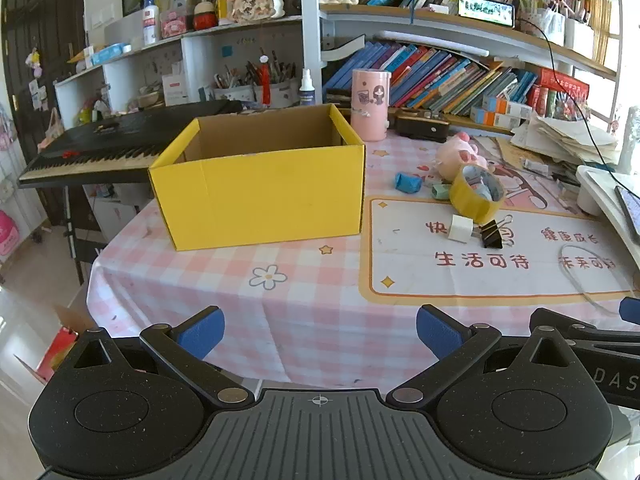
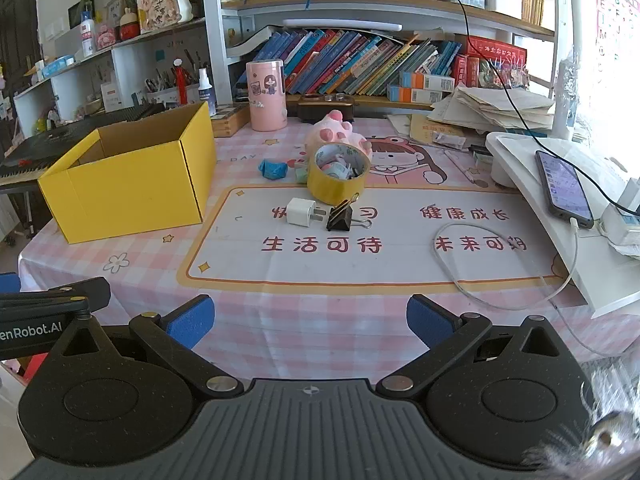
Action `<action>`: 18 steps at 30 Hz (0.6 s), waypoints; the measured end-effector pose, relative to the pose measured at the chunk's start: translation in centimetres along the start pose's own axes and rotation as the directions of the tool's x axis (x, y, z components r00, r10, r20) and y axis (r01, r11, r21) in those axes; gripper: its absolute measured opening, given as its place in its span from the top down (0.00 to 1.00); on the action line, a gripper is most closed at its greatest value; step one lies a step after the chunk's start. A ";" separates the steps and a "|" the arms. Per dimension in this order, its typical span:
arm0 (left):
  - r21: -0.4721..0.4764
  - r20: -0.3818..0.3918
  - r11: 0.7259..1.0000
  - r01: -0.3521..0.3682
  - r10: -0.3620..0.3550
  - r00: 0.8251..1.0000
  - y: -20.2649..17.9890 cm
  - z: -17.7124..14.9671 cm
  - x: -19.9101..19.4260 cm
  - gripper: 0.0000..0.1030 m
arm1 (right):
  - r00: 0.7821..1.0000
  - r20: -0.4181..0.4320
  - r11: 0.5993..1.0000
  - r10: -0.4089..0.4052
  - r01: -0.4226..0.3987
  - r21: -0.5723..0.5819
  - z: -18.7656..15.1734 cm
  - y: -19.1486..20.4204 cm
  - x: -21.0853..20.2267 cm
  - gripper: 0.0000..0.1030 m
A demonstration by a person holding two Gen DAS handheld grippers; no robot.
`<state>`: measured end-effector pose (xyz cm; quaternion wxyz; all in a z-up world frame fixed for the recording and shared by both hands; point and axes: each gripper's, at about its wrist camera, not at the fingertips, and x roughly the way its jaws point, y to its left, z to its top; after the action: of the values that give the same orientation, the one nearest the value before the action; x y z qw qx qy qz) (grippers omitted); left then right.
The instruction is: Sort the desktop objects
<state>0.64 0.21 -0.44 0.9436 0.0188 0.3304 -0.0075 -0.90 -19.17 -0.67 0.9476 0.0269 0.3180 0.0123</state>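
One open-topped yellow cardboard box (image 1: pixel 260 196)

We see open counter (image 2: pixel 320 320) along the near edge, bare cloth right up to the printed mat. The yellow box (image 2: pixel 128 196) walls off the left side, its top open. Between it and the yellow tape roll (image 2: pixel 338 178) runs a clear lane. The white charger plug (image 2: pixel 301 212) and black binder clip (image 2: pixel 340 218) lie touching, just before the roll. On the right, a white cable (image 2: pixel 452 276) loops across the mat, and the white stand (image 2: pixel 560 184) with its phone (image 2: pixel 564 188) blocks that edge.
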 end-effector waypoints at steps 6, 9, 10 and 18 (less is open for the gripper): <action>0.000 0.000 1.000 0.000 0.000 1.000 0.0 0.0 0.0 0.00 | 1.000 0.000 1.000 0.001 -0.001 -0.001 0.1 0.0 0.0 0.00; -0.001 0.000 1.000 -0.001 0.001 1.000 0.0 0.0 0.0 0.00 | 1.000 -0.002 1.000 0.001 -0.001 -0.001 0.1 0.0 0.0 0.00; -0.001 0.001 1.000 0.000 0.000 1.000 0.0 0.0 0.0 0.00 | 1.000 -0.002 1.000 0.000 0.000 -0.001 0.1 0.0 0.0 0.00; -0.001 0.000 1.000 -0.001 0.001 1.000 0.0 0.0 0.0 0.00 | 1.000 0.000 1.000 -0.002 0.002 -0.001 0.2 0.2 0.0 0.00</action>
<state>0.65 0.22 -0.42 0.9437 0.0184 0.3302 -0.0069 -0.82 -18.95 -0.47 0.9477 0.0261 0.3179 0.0115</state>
